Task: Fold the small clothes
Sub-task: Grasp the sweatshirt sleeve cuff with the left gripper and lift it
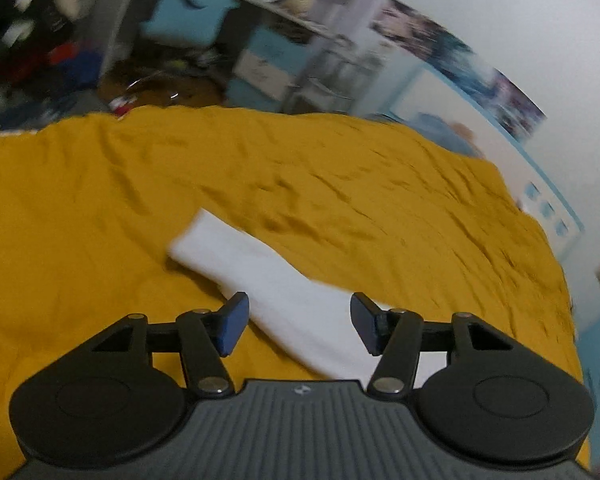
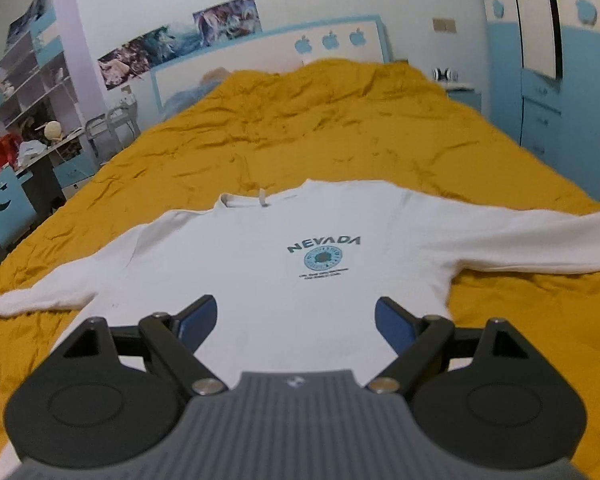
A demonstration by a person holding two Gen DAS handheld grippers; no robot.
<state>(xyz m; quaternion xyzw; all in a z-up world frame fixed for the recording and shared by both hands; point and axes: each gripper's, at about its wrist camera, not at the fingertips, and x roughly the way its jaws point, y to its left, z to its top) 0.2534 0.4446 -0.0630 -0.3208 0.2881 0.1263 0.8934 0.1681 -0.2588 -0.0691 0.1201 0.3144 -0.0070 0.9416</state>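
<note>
You are in a bedroom of a home, most likely a child's. A wide bed under a rumpled mustard-yellow bedspread (image 2: 340, 128) fills the room, with a white headboard (image 2: 268, 56) trimmed in light blue and marked with blue apple shapes. To your right stands a blue and white wardrobe (image 2: 548, 52) with the same apple motif. To your left, open shelves (image 2: 32, 76) rise above a cluttered desk (image 2: 48, 152), beside a blue chair (image 2: 4, 200) with a smiling face cut into its back. Picture posters (image 2: 172, 44) hang on the pale wall.
</note>
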